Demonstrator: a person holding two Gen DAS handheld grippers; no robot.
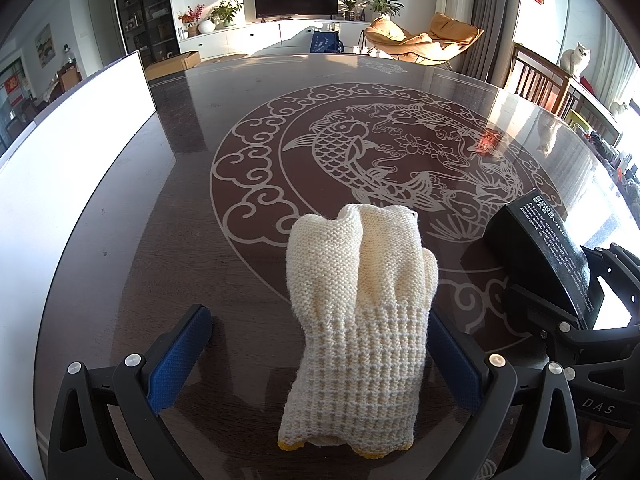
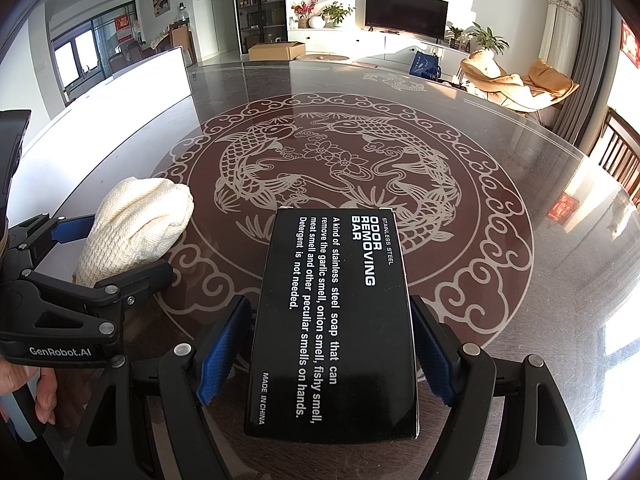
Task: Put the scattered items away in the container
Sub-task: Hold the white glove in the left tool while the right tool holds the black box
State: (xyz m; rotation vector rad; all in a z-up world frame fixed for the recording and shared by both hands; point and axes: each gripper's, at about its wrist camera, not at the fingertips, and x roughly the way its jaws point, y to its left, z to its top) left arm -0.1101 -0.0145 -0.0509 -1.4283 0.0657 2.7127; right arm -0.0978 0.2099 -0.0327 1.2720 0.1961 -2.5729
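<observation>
**Glove and box lined up, bin off to the side**

The white bin (image 1: 80, 140) sits around 10 o'clock on the table (image 1: 200, 240); can't see inside it from either camera. The left gripper (image 1: 316, 356) is open, with the glove (image 1: 356, 320) lying between its fingers, right pad touching or just beside it, left pad clearly apart. The right gripper (image 2: 332, 356) straddles the black box (image 2: 336, 320): right pad against it, small gap at the left pad, so looks open. Only the right view shows the box's "odor removing bar" text and a hand (image 2: 36, 392) at 8 o'clock.
</observation>
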